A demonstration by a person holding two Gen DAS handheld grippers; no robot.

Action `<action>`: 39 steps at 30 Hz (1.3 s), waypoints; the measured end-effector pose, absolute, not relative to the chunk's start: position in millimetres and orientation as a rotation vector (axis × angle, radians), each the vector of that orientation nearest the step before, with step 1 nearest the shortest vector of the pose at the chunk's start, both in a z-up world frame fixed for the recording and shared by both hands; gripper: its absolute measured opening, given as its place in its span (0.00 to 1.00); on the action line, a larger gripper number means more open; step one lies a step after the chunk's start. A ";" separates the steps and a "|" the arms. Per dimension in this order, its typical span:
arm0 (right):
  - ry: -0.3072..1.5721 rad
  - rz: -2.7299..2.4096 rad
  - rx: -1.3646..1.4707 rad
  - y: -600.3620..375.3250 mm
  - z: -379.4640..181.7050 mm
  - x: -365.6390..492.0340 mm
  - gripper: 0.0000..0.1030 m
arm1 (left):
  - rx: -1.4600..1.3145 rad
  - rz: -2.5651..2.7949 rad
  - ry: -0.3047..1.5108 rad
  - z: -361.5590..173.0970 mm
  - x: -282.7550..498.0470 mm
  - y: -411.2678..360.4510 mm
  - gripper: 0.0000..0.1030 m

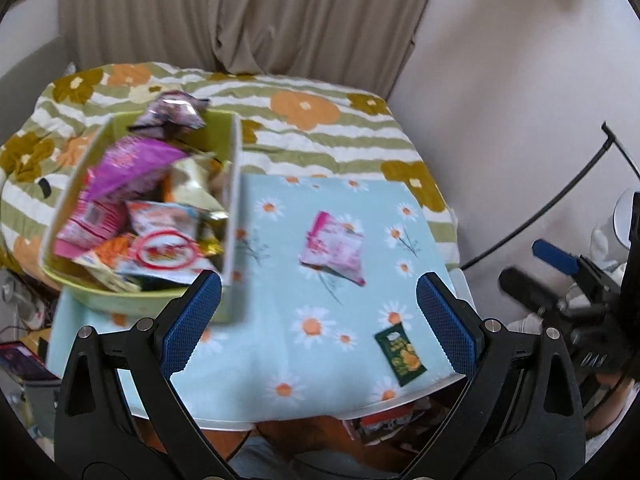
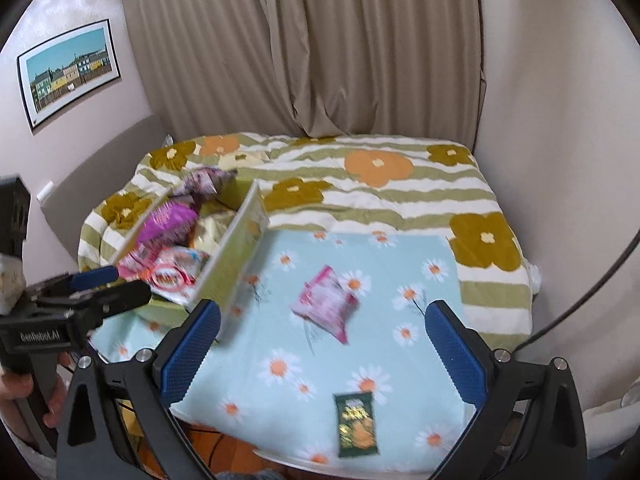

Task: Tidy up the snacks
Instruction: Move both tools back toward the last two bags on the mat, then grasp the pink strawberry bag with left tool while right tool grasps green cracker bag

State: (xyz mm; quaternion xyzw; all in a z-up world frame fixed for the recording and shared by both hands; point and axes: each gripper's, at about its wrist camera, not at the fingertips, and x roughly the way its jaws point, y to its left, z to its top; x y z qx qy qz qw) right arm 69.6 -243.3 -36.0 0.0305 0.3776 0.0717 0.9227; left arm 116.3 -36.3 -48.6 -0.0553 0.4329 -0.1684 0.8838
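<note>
Your left gripper [image 1: 318,320] is spread wide with nothing between its blue pads [image 1: 192,320], hanging over the daisy cloth [image 1: 280,240] at the lower middle of its frame. Your right gripper [image 2: 322,354] is spread just as wide and empty, low in its own frame over the same cloth. Just above and between the fingers in both views lies a pink packet [image 1: 334,248], tilted on the cloth. A green packet [image 2: 356,424] lies lower right of it, near the table's front edge. At the upper left sits the box [image 1: 234,208], piled full of snacks [image 1: 160,216]. Behind the table is a flowered bed [image 2: 380,184], then curtains [image 2: 320,48].
</note>
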 end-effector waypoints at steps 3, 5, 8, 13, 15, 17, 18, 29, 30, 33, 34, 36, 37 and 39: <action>0.818 0.148 0.060 -260.0 -58.1 62.7 0.99 | -0.083 -0.360 0.913 -59.5 119.6 -58.9 0.95; 0.844 0.149 0.066 -267.5 -72.6 59.3 0.99 | -0.051 -0.373 0.926 -70.1 128.9 -75.4 0.95; 0.885 0.130 0.065 -276.2 -94.0 57.6 0.99 | -0.017 -0.395 0.961 -89.4 150.4 -95.6 0.95; 0.930 0.106 0.079 -282.6 -130.3 58.4 0.99 | 0.046 -0.436 1.009 -128.1 192.7 -124.4 0.95; 0.956 0.095 0.080 -280.9 -145.9 61.4 0.99 | 0.080 -0.451 1.039 -151.5 212.6 -135.7 0.95; 0.980 0.083 0.082 -278.0 -162.9 65.6 0.99 | 0.102 -0.462 1.066 -169.7 227.2 -142.5 0.95; 0.998 0.079 0.075 -275.0 -174.1 68.2 0.99 | 0.111 -0.465 1.077 -177.9 232.9 -144.8 0.95; 1.132 0.039 -0.032 -253.0 -244.7 84.7 0.83 | 0.142 -0.517 1.200 -253.8 288.9 -164.5 0.95; 1.137 0.035 -0.031 -253.5 -247.1 85.6 0.83 | 0.137 -0.522 1.211 -258.8 291.7 -165.8 0.95; 1.147 0.029 -0.031 -252.4 -250.4 86.6 0.78 | 0.138 -0.543 1.238 -269.6 296.0 -168.2 0.82; 1.149 0.029 -0.032 -251.4 -251.3 86.3 0.75 | 0.148 -0.542 1.231 -269.4 295.4 -168.6 0.80; 1.158 0.026 -0.037 -250.9 -254.2 87.1 0.71 | 0.173 -0.555 1.217 -269.5 294.4 -171.7 0.76; 1.159 0.023 -0.040 -251.1 -255.5 88.1 0.70 | 0.185 -0.553 1.214 -269.6 294.1 -172.5 0.73; 1.158 0.023 -0.039 -250.8 -256.7 87.8 0.66 | 0.193 -0.553 1.206 -268.4 293.4 -171.9 0.67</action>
